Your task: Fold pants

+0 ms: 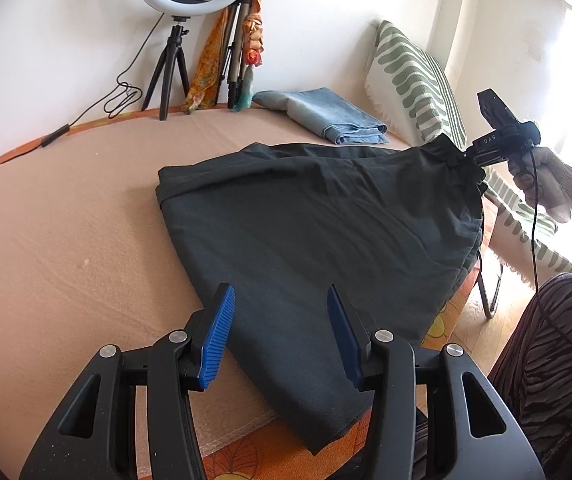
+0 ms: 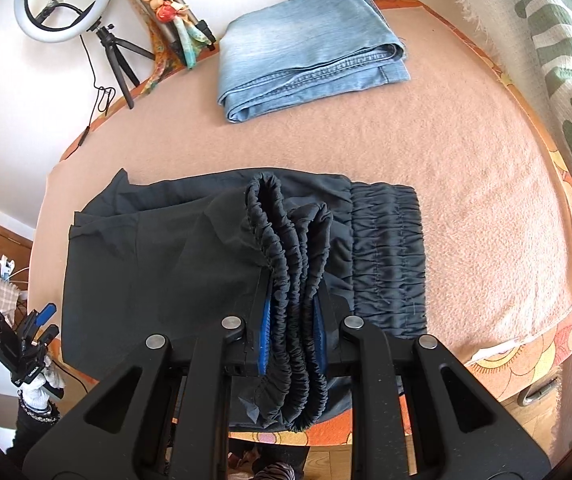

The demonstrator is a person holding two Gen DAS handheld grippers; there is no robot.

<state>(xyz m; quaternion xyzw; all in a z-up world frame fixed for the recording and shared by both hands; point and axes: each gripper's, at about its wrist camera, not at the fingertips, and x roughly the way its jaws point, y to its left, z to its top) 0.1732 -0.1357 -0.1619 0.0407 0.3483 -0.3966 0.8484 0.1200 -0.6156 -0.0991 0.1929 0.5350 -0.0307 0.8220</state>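
Note:
Dark grey pants (image 1: pixel 305 216) lie on the peach blanket-covered table (image 1: pixel 66 240), partly folded over themselves. My left gripper (image 1: pixel 280 320) is open and empty, hovering just above the near hem end of the pants. My right gripper (image 2: pixel 291 320) is shut on the bunched elastic cuffs (image 2: pixel 289 240) of the pants and holds them lifted above the flat elastic waistband (image 2: pixel 389 252). In the left wrist view the right gripper (image 1: pixel 459 156) holds the far corner of the pants raised. In the right wrist view the left gripper (image 2: pixel 42 320) is at the far left edge.
Folded light blue jeans (image 2: pixel 309 44) lie at the back of the table. A ring light on a tripod (image 1: pixel 174 32) and colourful scarves stand at the wall. A chair with a green-striped throw (image 1: pixel 413 80) stands beside the table. The person's striped leg (image 1: pixel 545 360) is at right.

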